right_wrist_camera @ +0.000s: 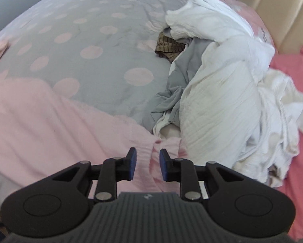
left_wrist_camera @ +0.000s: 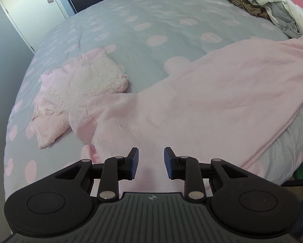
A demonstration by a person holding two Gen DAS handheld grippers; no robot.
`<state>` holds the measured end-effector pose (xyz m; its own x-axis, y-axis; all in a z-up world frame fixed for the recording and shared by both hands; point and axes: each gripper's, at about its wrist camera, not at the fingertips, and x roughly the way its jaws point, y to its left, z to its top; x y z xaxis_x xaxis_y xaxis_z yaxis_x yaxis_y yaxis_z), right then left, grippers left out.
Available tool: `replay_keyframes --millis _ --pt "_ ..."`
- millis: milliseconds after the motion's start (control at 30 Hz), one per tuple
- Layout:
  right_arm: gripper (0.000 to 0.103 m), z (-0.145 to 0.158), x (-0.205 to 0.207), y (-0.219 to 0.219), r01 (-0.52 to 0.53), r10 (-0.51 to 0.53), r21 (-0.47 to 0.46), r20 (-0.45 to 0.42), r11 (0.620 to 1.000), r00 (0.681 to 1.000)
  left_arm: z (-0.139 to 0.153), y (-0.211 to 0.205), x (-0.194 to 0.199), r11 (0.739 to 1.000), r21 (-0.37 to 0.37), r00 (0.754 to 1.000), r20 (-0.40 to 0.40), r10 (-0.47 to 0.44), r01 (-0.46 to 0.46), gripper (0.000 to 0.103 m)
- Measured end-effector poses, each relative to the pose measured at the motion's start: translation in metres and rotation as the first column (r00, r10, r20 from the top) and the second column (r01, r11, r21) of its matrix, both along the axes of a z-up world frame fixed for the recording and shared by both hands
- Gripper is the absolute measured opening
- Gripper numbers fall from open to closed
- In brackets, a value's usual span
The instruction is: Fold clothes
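done: pink garment (left_wrist_camera: 191,101) laid flat under both grippers
left gripper (left_wrist_camera: 151,163): fingers spread, empty
right gripper (right_wrist_camera: 146,165): fingers spread, empty
left: folding; laundry pile (right_wrist_camera: 222,85) beyond right fingers

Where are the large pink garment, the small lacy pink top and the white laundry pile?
large pink garment (left_wrist_camera: 202,105), left wrist view, middle.
small lacy pink top (left_wrist_camera: 78,89), left wrist view, lace front.
white laundry pile (right_wrist_camera: 222,93), right wrist view, ribbed fold.

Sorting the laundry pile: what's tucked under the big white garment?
Under the white garment, a grey cloth and a brown striped piece poke out; anything deeper is covered.
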<state>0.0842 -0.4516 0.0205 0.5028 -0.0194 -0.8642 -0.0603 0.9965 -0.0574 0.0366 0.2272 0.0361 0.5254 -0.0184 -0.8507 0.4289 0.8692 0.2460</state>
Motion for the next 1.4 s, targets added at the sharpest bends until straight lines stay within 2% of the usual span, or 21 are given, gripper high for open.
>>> replay_keyframes --millis 67,233,267,333,433,567,700,767,800,833,900,967,1033,1133,1167,1267,1333,1400 --pt "0.027 -0.007 0.01 -0.004 0.044 -0.043 0.048 -0.019 0.998 0.999 -0.002 -0.004 0.003 1.0 0.012 1.0 0.001 -0.003 0.002 0.026" --pt "0.026 -0.031 0.027 -0.009 0.115 -0.107 0.08 -0.095 0.99 0.99 -0.008 -0.005 0.008 1.0 0.02 1.0 -0.01 0.005 -0.005 0.026" --pt "0.013 -0.032 0.029 -0.009 0.121 -0.112 0.092 -0.102 0.988 0.989 -0.01 -0.005 0.008 1.0 0.029 1.0 -0.016 0.006 -0.006 0.026" --pt "0.005 -0.026 0.03 -0.01 0.13 -0.122 0.111 -0.077 0.985 0.99 -0.014 -0.005 0.009 0.999 0.042 1.0 -0.026 0.007 -0.006 0.026" --pt "0.004 -0.008 0.029 -0.018 0.179 -0.179 0.103 -0.006 0.978 0.984 -0.017 -0.002 0.01 0.999 0.044 0.999 -0.033 0.013 -0.012 0.026" --pt "0.004 -0.012 0.029 -0.043 0.289 -0.289 0.069 -0.01 0.955 0.957 -0.019 0.001 0.012 0.999 0.047 0.999 -0.035 0.029 -0.028 0.026" --pt "0.004 -0.021 0.033 -0.05 0.293 -0.292 0.047 -0.025 0.955 0.956 -0.017 0.013 0.011 0.997 0.031 0.997 -0.02 0.075 -0.074 0.026" --pt "0.004 -0.019 0.035 -0.047 0.279 -0.279 0.025 -0.02 0.96 0.96 -0.015 0.023 0.009 0.993 0.015 0.993 -0.002 0.115 -0.115 0.029" --pt "0.004 -0.019 0.036 -0.044 0.266 -0.266 0.008 -0.018 0.964 0.964 -0.013 0.029 0.008 0.99 0.005 0.99 0.012 0.144 -0.144 0.033" --pt "0.005 -0.018 0.036 -0.042 0.252 -0.252 -0.01 -0.016 0.968 0.968 -0.012 0.035 0.008 0.985 -0.006 0.985 0.024 0.173 -0.173 0.04" --pt "0.006 -0.014 0.035 -0.036 0.228 -0.229 -0.038 -0.009 0.973 0.973 -0.01 0.048 0.006 0.973 -0.035 0.972 0.045 0.23 -0.229 0.042" --pt "0.022 -0.003 0.032 -0.029 0.208 -0.207 -0.074 0.021 0.975 0.978 -0.008 0.061 0.006 0.956 -0.077 0.957 0.048 0.287 -0.283 0.043" --pt "0.031 0.008 0.028 -0.021 0.19 -0.184 -0.121 0.062 0.974 0.981 -0.009 0.074 0.009 0.93 -0.143 0.938 0.032 0.346 -0.339 0.045" --pt "0.036 0.026 0.021 -0.009 0.178 -0.161 -0.135 0.131 0.975 0.978 -0.01 0.081 0.013 0.899 -0.231 0.926 -0.022 0.378 -0.373 0.045" --pt "0.037 0.031 0.02 -0.004 0.171 -0.151 -0.129 0.146 0.977 0.978 -0.012 0.079 0.013 0.896 -0.248 0.928 -0.039 0.37 -0.368 0.044" --pt "0.039 0.037 0.019 0.017 0.123 -0.099 -0.137 0.167 0.983 0.981 -0.018 0.065 0.017 0.908 -0.243 0.94 -0.064 0.335 -0.34 0.041" --pt "0.039 0.034 0.02 0.032 0.074 -0.048 -0.162 0.159 0.984 0.986 -0.024 0.059 0.021 0.913 -0.207 0.936 -0.063 0.347 -0.353 0.013" --pt "0.039 0.03 0.021 0.049 0.028 -0.001 -0.18 0.148 0.983 0.989 -0.026 0.05 0.024 0.922 -0.177 0.939 -0.046 0.341 -0.344 0.003"
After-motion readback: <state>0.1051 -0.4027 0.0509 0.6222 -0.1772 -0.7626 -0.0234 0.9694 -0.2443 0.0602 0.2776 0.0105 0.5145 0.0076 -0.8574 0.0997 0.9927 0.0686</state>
